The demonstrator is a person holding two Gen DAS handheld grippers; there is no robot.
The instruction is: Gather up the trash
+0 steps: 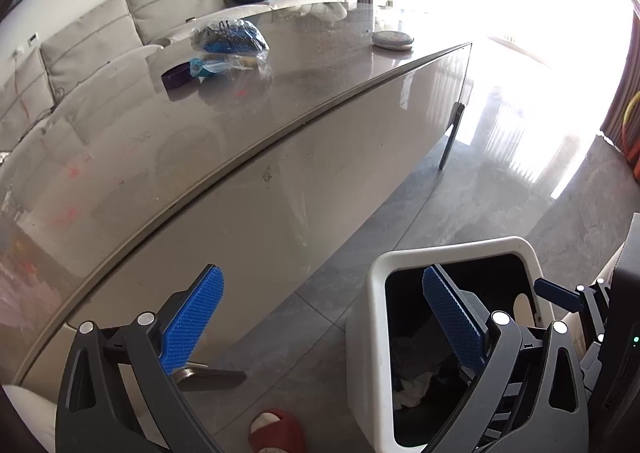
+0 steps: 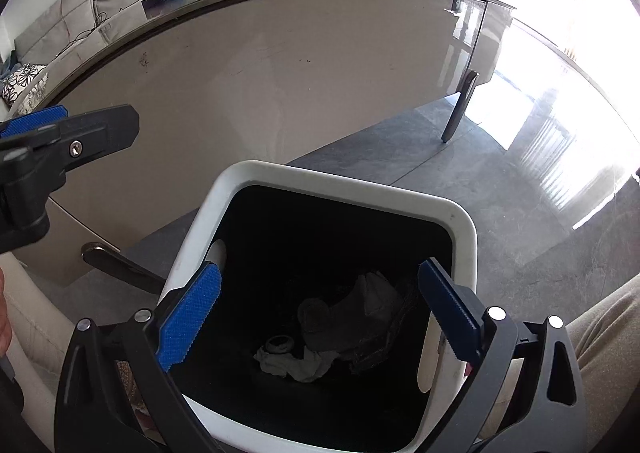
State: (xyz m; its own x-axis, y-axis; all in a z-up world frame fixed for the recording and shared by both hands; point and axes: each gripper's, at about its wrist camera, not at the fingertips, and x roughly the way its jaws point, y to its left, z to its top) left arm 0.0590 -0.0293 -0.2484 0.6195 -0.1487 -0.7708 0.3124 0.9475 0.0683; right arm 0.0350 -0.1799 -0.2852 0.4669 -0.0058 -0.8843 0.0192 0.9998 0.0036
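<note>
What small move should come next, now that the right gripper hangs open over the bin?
Probably lift the right gripper away from the bin toward the table: its jaws are open and empty, trash lies in the bin below, and plastic bags remain on the table.

The table (image 1: 200, 113) is viewed obliquely from the left wrist; the bin (image 2: 460, 221) is viewed closely from above by the right; both are shared.
</note>
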